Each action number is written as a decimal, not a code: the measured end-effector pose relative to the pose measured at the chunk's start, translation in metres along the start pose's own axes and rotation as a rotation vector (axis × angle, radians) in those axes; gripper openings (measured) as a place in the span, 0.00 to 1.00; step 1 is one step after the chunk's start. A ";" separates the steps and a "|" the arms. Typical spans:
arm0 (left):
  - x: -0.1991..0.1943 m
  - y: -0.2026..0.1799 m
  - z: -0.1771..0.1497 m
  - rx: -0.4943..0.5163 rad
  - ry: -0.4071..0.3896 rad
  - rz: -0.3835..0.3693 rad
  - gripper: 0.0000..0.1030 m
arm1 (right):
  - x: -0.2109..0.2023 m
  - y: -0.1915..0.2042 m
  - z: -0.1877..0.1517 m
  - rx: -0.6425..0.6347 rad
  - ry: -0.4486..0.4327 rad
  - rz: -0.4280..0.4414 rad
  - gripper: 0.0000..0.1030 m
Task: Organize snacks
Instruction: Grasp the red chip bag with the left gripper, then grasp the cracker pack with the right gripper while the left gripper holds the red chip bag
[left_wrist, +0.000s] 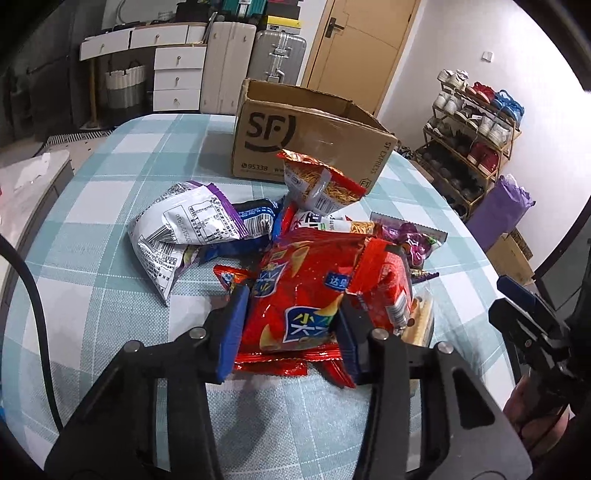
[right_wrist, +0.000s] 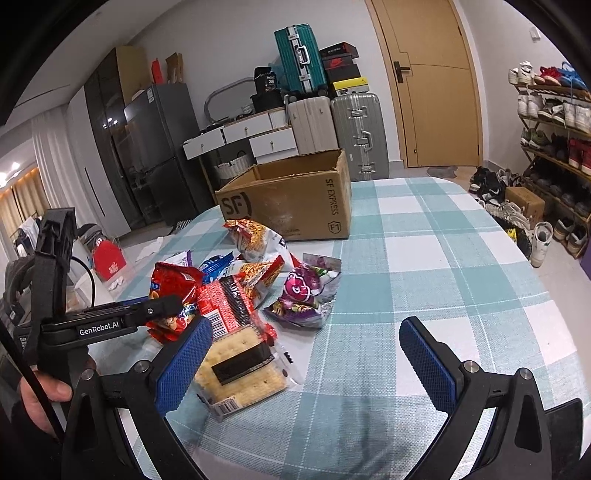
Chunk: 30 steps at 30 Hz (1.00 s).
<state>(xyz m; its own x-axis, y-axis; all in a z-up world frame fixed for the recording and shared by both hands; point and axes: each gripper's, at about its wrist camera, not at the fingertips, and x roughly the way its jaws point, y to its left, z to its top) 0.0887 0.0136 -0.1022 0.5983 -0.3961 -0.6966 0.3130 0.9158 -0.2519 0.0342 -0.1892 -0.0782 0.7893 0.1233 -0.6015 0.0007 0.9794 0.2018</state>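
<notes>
Snack pile sits on the checked tablecloth (left_wrist: 110, 177), in front of the open cardboard box (left_wrist: 306, 144), which stands upright at the far side of the table. Left gripper (left_wrist: 291, 325): its blue pads press on both sides of the red chip bag (left_wrist: 314, 291), which bulges between them; the bag's lower seam lies on the cloth, so whether it is lifted cannot be told. Nearest the box, a noodle snack bag (left_wrist: 321, 181) stands tilted, its top edge overlapping the box's front wall in the left wrist view. Away from the box on the left side of the pile lies a crumpled white-and-purple bag (left_wrist: 177, 229), printed back upward, with a blue packet (left_wrist: 255, 218) touching it on the box side. Right gripper (right_wrist: 306, 358): fingers spread wide, holding nothing, bare cloth between them. Its left pad (right_wrist: 184, 365) is just beside a clear cracker pack (right_wrist: 240, 365), which lies flat at the pile's edge farthest from the box; contact cannot be told. A purple candy bag (right_wrist: 306, 291) lies between cracker pack and box, on the right edge of the pile. The left gripper also shows in the right wrist view, left of the pile.
</notes>
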 end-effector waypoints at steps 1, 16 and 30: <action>-0.002 0.000 0.000 0.000 -0.001 -0.001 0.39 | 0.000 0.001 0.000 -0.003 0.000 -0.001 1.00; -0.024 -0.005 -0.007 0.044 -0.042 0.020 0.33 | 0.001 0.018 0.002 -0.040 0.007 0.009 1.00; -0.055 0.011 -0.008 0.016 -0.077 0.016 0.32 | 0.001 0.021 0.001 -0.015 0.034 0.030 1.00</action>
<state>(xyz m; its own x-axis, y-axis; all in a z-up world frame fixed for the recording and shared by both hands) 0.0527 0.0458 -0.0719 0.6578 -0.3862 -0.6466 0.3142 0.9210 -0.2303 0.0358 -0.1686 -0.0740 0.7675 0.1573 -0.6215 -0.0319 0.9776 0.2082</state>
